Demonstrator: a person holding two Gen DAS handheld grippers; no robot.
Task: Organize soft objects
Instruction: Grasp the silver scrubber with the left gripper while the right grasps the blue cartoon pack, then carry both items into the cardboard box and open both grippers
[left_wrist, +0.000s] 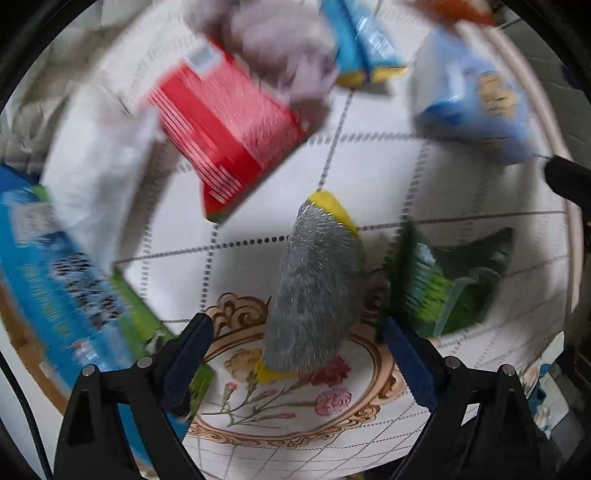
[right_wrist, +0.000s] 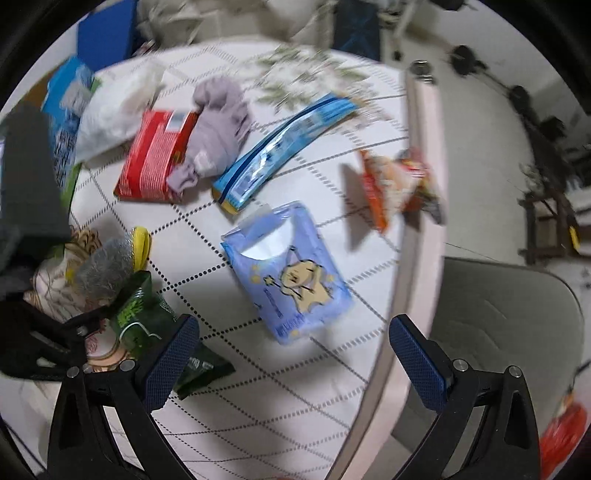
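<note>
Left wrist: left hand-held gripper (left_wrist: 297, 354) spread around scrubber (left_wrist: 314, 291) (untouched); right hand-held gripper (right_wrist: 293, 363) agape.

The left gripper (left_wrist: 297, 354) hangs over a grey scouring sponge with yellow ends (left_wrist: 314, 291), its blue-padded jaws spread wide on either side without touching it. Beyond the sponge lies a red rectangular packet (left_wrist: 229, 133), partly under a crumpled lilac cloth (left_wrist: 284, 55). Right of the sponge sits a dark green foil bag (left_wrist: 454, 284); far right, a pale blue tissue pack (left_wrist: 476, 99).
</note>
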